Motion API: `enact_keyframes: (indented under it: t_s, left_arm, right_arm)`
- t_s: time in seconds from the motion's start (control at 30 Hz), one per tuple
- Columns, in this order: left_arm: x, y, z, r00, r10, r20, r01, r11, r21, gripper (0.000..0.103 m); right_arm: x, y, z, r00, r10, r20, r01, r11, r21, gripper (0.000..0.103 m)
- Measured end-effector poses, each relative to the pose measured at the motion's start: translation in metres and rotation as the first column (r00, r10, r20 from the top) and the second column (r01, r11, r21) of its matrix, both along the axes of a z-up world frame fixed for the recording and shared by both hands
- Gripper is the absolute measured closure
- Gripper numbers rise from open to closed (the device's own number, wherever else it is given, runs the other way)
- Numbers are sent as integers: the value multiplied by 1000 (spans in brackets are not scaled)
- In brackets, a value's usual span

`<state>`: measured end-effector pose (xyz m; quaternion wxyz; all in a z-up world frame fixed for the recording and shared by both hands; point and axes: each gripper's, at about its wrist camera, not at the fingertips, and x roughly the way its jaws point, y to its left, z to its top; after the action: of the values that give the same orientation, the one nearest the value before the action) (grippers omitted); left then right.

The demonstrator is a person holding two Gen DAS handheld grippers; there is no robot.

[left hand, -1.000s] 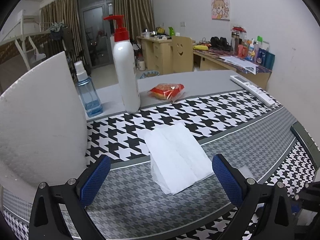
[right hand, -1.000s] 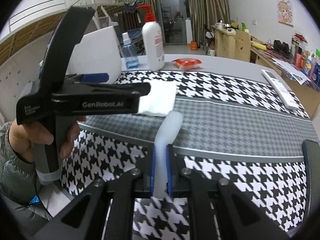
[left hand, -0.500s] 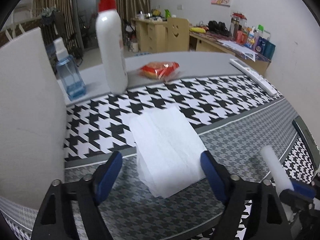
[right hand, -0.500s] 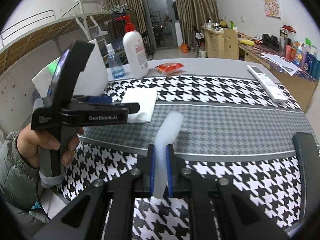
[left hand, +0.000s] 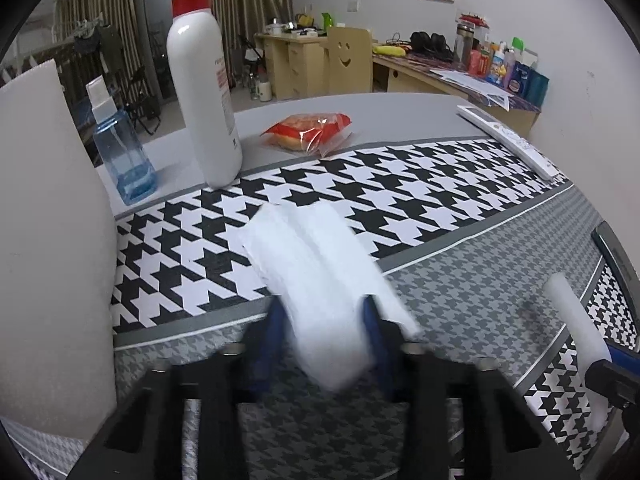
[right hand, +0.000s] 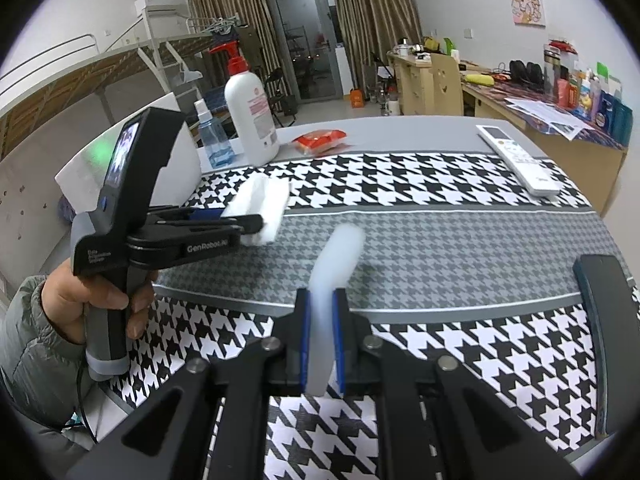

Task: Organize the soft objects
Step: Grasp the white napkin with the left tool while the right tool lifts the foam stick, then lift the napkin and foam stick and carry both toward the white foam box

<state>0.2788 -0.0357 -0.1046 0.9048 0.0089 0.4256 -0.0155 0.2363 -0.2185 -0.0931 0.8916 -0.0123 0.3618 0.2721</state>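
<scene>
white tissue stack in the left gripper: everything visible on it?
The tissue stack is white, soft, layered paper, folded, with ridges along its top. The left gripper is shut on its near end, bowing it upward. Its far end reaches over the houndstooth mat; whether it touches the mat cannot be told. Edges are motion-blurred.

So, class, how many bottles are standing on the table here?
2. The white pump bottle with a red top stands at the far left edge of the checked mat; the small blue spray bottle stands just left of it. Others may be hidden behind the white foam board.
</scene>
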Motion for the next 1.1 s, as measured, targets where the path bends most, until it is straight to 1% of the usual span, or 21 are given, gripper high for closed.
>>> enact_keyframes:
  t_s: [0.03, 0.07, 0.13, 0.27, 0.37, 0.47, 0.67, 0.83, 1.1]
  left_arm:
    - [0, -1, 0, 1000, -7, 4, 7, 1000, 2, 93]
    - [0, 0, 0, 1000, -7, 5, 7, 1000, 1, 98]
    - [-1, 2, 0, 1000, -12, 8, 12, 1000, -16, 100]
    - [-12, 5, 7, 999, -19, 45, 20, 999, -25, 100]
    - [-25, 7, 19, 995, -21, 93, 24, 999, -33, 100]
    - [-38, 13, 27, 991, -14, 133, 23, 998, -61, 100]
    - [-54, 16, 37, 983, -24, 182, 36, 997, -62, 100]
    - [-67, 19, 48, 971, -12, 240, 22, 999, -38, 100]
    - [-89, 22, 62, 956, -30, 293, 42, 999, -34, 100]
  right_arm:
    - [0, -1, 0, 1000, -8, -1, 8, 1000, 1, 90]
    - [0, -3, 1, 1000, -17, 0, 17, 1000, 2, 90]
    - [1, -4, 3, 1000, -28, 2, 28, 1000, 2, 90]
    - [0, -2, 10, 999, -36, 23, 36, 999, 0, 90]
    - [-1, 2, 14, 999, -37, 38, 36, 999, 3, 90]
    - [0, 6, 16, 998, -35, 43, 34, 999, 11, 90]
    - [2, 17, 27, 996, -40, 79, 38, 999, 24, 90]
    - [1, 21, 32, 994, -53, 100, 49, 998, 42, 90]
    - [-10, 24, 44, 987, -71, 144, 64, 997, 48, 90]
